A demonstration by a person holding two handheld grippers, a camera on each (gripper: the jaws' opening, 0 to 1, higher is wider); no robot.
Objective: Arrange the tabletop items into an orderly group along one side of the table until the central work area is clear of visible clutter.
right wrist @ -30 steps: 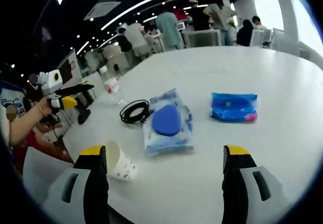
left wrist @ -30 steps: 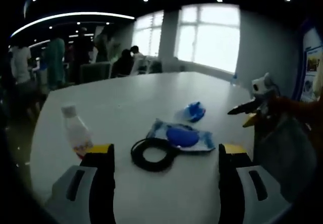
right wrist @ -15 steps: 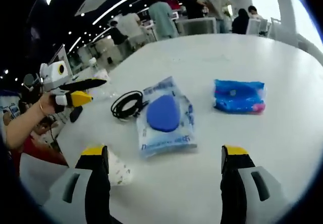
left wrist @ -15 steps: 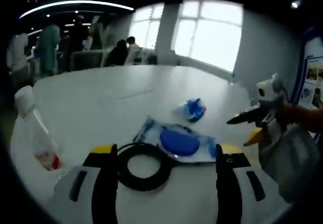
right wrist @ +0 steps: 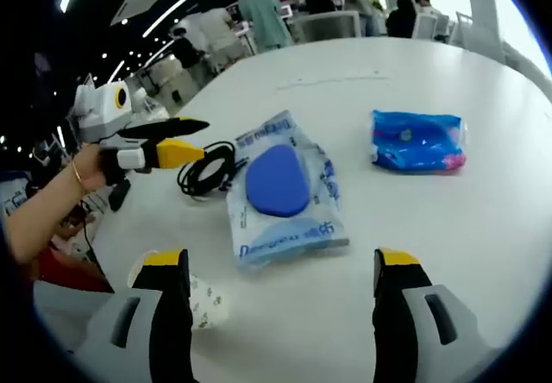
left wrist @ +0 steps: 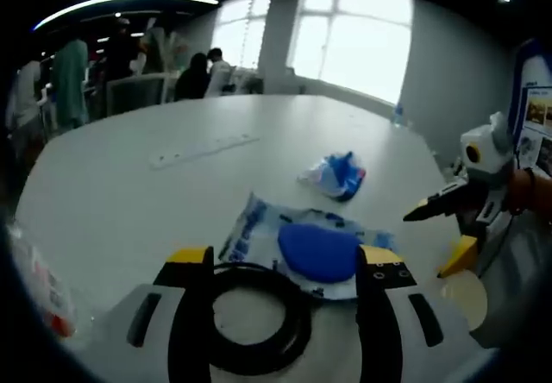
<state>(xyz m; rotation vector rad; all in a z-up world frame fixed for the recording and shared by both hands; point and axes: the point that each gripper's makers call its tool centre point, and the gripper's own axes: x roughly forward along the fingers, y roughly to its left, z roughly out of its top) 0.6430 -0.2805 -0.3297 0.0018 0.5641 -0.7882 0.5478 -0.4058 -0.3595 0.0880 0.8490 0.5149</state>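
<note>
A black cable coil [left wrist: 254, 327] lies on the white table [left wrist: 155, 185], between the jaws of my open left gripper [left wrist: 285, 260]. The cable [right wrist: 205, 169] also lies under that left gripper [right wrist: 204, 139], which a hand holds. Just beyond it lies a clear packet with a blue oval pad [left wrist: 315, 249] [right wrist: 280, 185]. Farther off is a blue tissue pack [left wrist: 336, 174] [right wrist: 418, 140]. My right gripper [right wrist: 278, 262] stands open short of the packet, nothing between its fingers. It comes into the left gripper view [left wrist: 429, 241] from the right.
A paper cup [right wrist: 203, 301] [left wrist: 466, 297] lies by the right gripper's left jaw. A plastic bottle [left wrist: 39, 288] stands at the table's left edge. People and chairs [right wrist: 345, 21] are beyond the far side. The table's far half is bare.
My left gripper has moved forward and down, so the cable coil now sits between its jaws. My right gripper has edged closer to the packet. No item has shifted.
</note>
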